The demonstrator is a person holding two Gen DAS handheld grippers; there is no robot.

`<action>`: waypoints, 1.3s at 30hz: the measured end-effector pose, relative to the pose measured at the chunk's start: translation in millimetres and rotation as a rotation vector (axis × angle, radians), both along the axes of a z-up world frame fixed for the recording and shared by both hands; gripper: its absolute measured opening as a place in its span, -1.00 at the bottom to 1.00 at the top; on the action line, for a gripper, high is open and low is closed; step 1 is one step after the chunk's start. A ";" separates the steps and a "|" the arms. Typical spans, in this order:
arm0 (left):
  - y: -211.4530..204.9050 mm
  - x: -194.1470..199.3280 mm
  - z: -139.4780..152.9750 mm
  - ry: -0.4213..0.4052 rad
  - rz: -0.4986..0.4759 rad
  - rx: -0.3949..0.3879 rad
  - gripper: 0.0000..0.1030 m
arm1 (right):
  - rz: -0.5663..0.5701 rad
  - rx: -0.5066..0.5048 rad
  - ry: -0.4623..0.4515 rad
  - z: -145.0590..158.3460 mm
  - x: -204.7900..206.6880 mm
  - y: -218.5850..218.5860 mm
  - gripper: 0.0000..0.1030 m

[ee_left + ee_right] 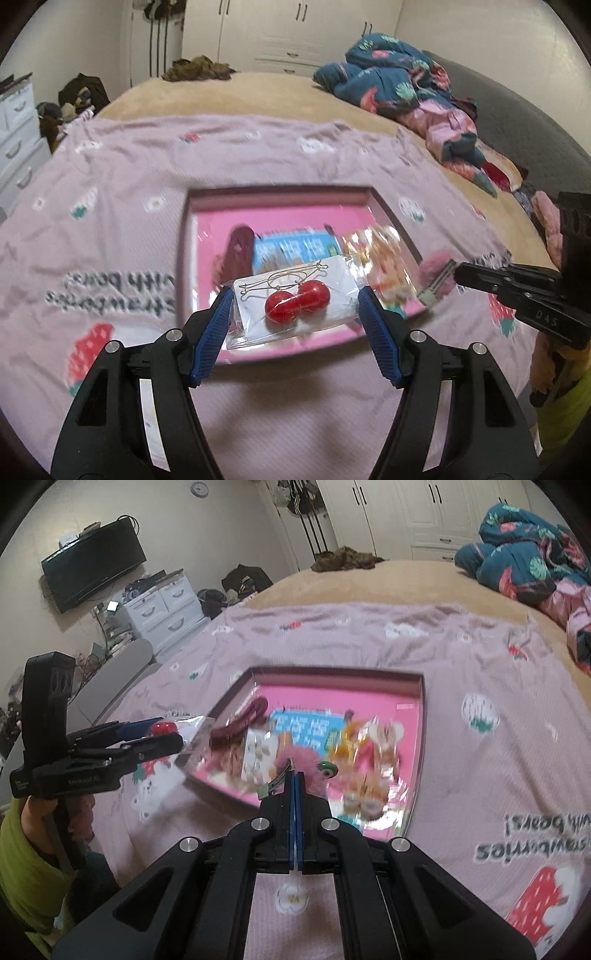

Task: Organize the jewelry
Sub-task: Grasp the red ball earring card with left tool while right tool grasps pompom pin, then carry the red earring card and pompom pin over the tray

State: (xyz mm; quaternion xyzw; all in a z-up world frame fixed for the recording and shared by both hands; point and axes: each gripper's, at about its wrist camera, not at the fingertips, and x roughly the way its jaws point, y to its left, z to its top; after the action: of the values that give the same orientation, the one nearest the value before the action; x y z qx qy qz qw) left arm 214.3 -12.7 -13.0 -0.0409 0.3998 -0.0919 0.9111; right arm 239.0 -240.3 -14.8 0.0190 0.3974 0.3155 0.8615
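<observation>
Holding the earring packet (295,306) by its short ends, left gripper (295,299) hovers over the box's (280,194) near edge. Right gripper (294,775), jaws together, apparently pinches a clip (275,784).

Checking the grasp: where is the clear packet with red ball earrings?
The clear packet of red ball earrings sits between the left gripper fingers, above the pink tray's near-left edge.

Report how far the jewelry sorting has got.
Done: the pink tray already holds a dark red band and several packets.

In hand: the left gripper holds a clear packet of red ball earrings by its edges over the tray; the right gripper is shut on a pink pom-pom clip.

Left: both pieces still need placing in the tray.
</observation>
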 end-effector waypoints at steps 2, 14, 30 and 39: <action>3.7 5.8 4.7 -0.013 0.015 0.009 0.17 | -0.008 0.002 -0.017 7.8 6.8 1.2 -1.00; 17.3 40.7 -7.5 -0.014 0.086 0.018 0.18 | -0.076 0.014 -0.040 14.7 46.7 4.3 -1.00; 29.8 63.4 -42.5 0.045 0.116 0.014 0.18 | -0.089 -0.023 0.044 -28.9 64.8 15.4 -1.00; 27.9 70.1 -56.3 0.080 0.105 0.023 0.19 | -0.072 -0.071 0.105 -52.6 64.3 32.0 -1.00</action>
State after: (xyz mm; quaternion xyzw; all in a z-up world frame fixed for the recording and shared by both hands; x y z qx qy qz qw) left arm 284.4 15.1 -69.3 -0.0550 0.4343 -0.0376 0.8983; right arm 303.3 -208.2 -67.3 0.0193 0.4519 0.2687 0.8504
